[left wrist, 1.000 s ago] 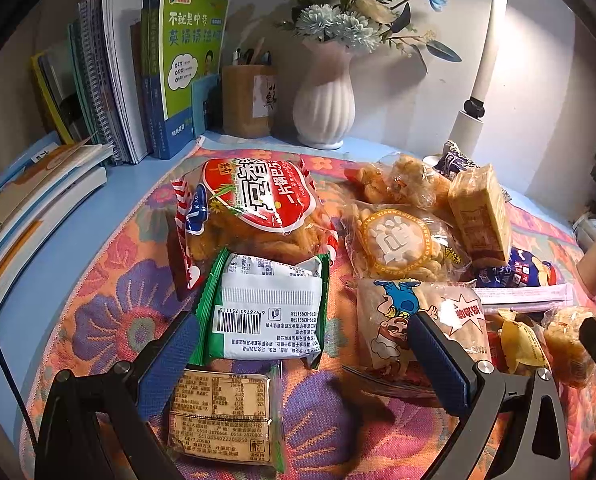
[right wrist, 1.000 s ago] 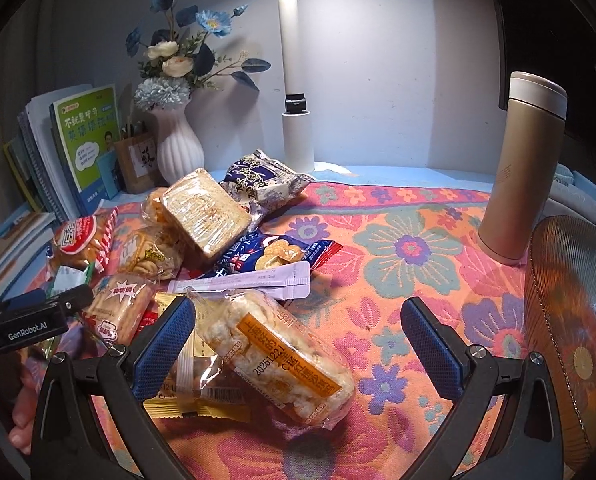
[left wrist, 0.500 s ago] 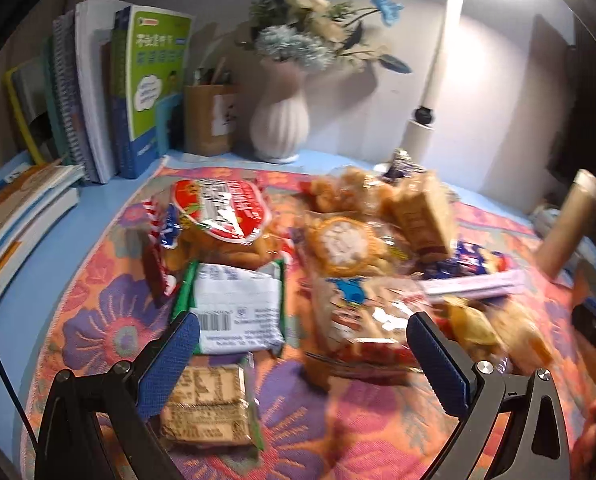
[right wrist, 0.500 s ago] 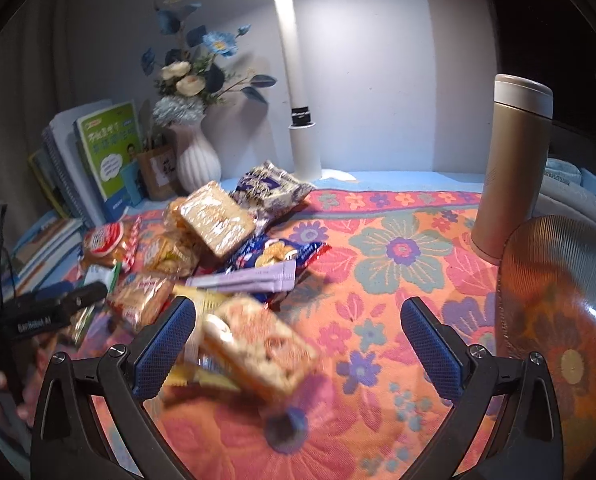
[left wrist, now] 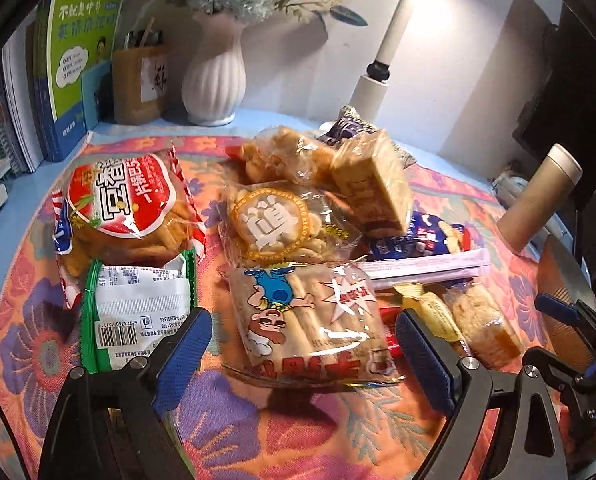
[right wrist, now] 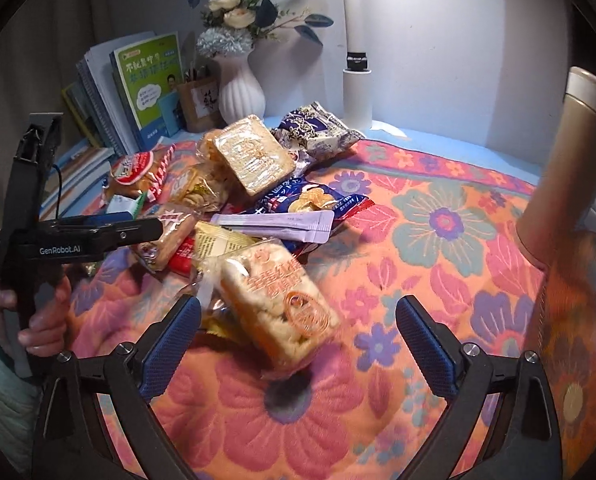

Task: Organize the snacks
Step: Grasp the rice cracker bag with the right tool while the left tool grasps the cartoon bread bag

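Blue-padded left gripper point(left wrist: 300, 354) narrows slightly, jaws spread astride the clear cartoon-printed biscuit packet point(left wrist: 308, 320) beside the purple sachet point(left wrist: 426, 266), not yet pinching; right gripper point(right wrist: 298, 344), spread too, frames the orange rice-cracker pack point(right wrist: 278, 304). Pickups look imminent.

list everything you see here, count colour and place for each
snack packets: about ten, mixed colours, piled on the cloth's left and middle
rice cracker pack: one, orange and clear, between the right gripper's open jaws
floral cloth: one, orange and pink, covering the table
glass plate: one, amber, right edge
flask: one, gold, right of the snacks
vase: one, white, with blue and white flowers, at the back
lamp: one, white, at the back
pen holder: one, brown, beside the vase
books: several, green and white, back left
left gripper: black and blue, jaws just closing some, over the cartoon packet
right gripper: black and blue, open
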Demonstrator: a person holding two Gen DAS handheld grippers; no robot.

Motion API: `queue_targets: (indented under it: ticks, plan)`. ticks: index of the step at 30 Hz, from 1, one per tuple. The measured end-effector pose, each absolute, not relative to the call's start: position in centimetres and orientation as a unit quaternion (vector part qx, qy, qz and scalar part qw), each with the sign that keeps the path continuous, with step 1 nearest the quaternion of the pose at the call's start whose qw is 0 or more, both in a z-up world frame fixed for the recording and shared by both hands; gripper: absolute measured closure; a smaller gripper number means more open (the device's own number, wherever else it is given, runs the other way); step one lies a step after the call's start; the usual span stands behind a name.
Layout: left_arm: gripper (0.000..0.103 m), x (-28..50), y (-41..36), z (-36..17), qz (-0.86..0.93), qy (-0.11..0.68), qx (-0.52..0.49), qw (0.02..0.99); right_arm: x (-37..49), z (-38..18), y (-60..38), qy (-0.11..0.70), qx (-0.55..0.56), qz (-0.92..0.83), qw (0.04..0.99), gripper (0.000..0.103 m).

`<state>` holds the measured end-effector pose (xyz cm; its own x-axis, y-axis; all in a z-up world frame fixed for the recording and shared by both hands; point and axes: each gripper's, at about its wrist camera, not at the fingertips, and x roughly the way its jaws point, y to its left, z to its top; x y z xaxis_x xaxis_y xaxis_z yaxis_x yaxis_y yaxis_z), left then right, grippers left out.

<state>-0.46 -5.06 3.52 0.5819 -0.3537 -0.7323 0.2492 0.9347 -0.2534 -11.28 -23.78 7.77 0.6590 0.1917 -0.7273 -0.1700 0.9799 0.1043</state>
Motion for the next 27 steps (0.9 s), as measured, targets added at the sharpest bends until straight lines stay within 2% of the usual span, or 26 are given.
queue_targets:
  ticks: [5,8,16,17,18,27]
  plan:
    - [0.013,0.3,-5.6,2.6,-0.17,0.438,-0.06,0.881,-9.2,6.0,-23.9,0.429,0.02,0.126,0.894,0.007]
    - [0.014,0.5,-6.3,2.6,-0.179,0.443,-0.05,0.877,-8.5,5.1,-23.7,0.442,0.039,0.147,0.884,0.022]
    - [0.04,-0.2,-7.7,2.6,-0.164,0.434,-0.017,0.886,-9.5,5.4,-23.4,0.433,0.044,0.158,0.886,0.047]
    - [0.046,-0.6,-7.6,2.7,-0.162,0.431,-0.018,0.887,-9.7,5.5,-23.3,0.431,0.046,0.158,0.887,0.048]
    - [0.046,-0.8,-7.4,2.8,-0.162,0.43,-0.021,0.888,-10.0,5.6,-23.3,0.43,0.047,0.156,0.888,0.049]
    - [0.047,-4.7,-6.4,6.0,-0.177,0.391,-0.04,0.902,-13.1,8.3,-23.9,0.4,0.079,0.147,0.901,0.053]
